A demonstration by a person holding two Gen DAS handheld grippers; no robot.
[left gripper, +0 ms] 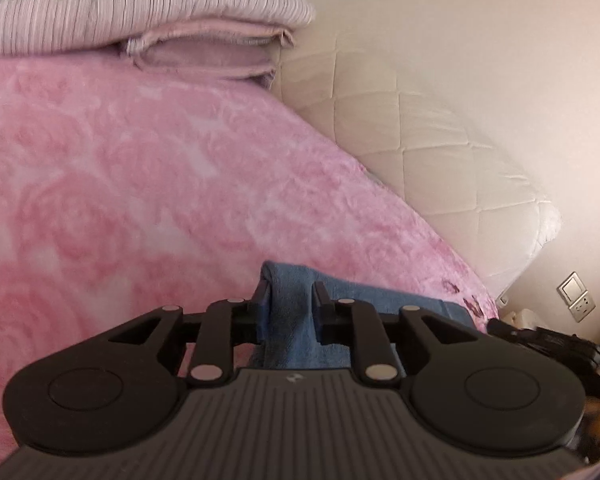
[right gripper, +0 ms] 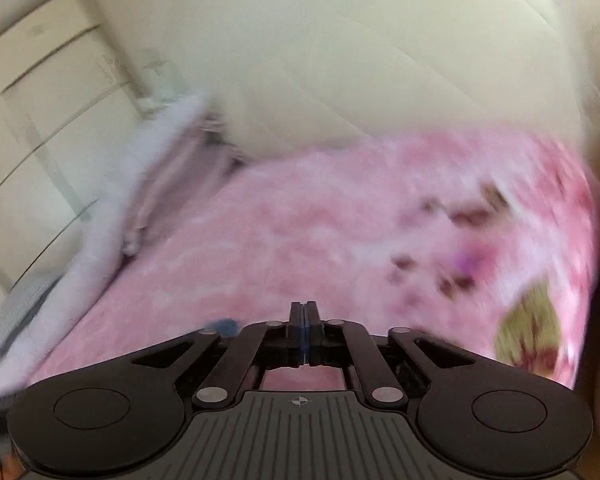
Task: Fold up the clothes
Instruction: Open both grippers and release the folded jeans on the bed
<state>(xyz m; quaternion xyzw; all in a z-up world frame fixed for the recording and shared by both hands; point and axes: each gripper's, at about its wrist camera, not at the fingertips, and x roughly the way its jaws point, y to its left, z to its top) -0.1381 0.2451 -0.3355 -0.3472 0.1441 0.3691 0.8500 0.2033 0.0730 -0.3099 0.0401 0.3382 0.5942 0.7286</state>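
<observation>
A blue cloth lies bunched on the pink blanket just ahead of my left gripper. That gripper is shut on a thick fold of the cloth, which fills the gap between its fingers. In the blurred right wrist view, my right gripper has its jaws pressed together, and a thin blue sliver of cloth shows between the pads. A small tuft of the same blue cloth peeks out to the left of the right gripper's linkage. The remainder of the cloth is hidden under both grippers.
A pink flowered blanket covers the bed. Folded pale pink and striped clothes are stacked at its far edge. A cream quilted headboard rises behind, with wall switches to the right. White wardrobe doors stand on the left.
</observation>
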